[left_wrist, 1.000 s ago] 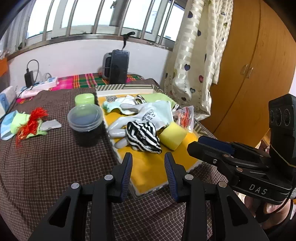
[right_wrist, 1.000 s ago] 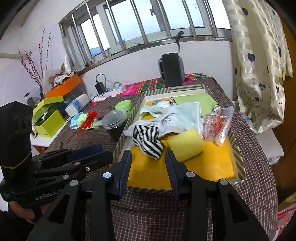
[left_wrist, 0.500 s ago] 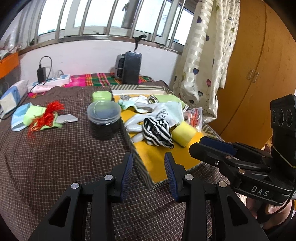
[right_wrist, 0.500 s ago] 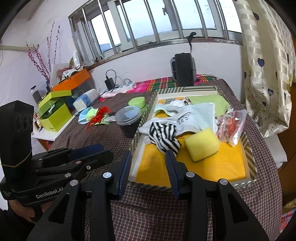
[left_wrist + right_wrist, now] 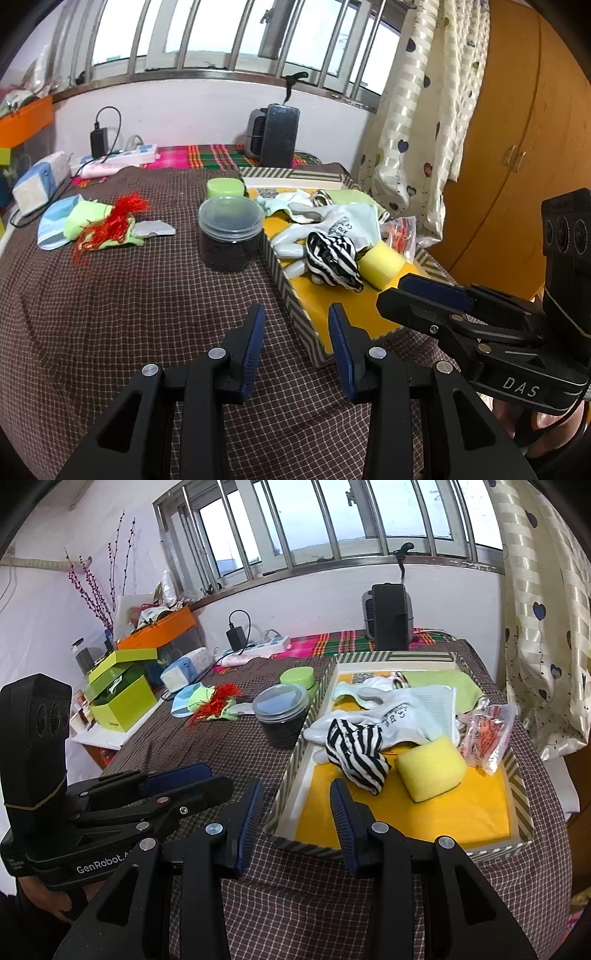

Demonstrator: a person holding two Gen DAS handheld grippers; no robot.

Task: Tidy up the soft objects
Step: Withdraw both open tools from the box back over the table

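Hovered side by side before the tray (image 5: 519, 794), tilted down, left gripper (image 5: 293, 332) and right gripper (image 5: 295, 805) agape, empty.

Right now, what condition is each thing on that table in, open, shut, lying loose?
Left gripper: open, empty.
Right gripper: open, empty.
Dark tub: lid on, upright.
Striped cloth: crumpled in tray.
Yellow sponge: loose in tray.
White glove: lying flat.
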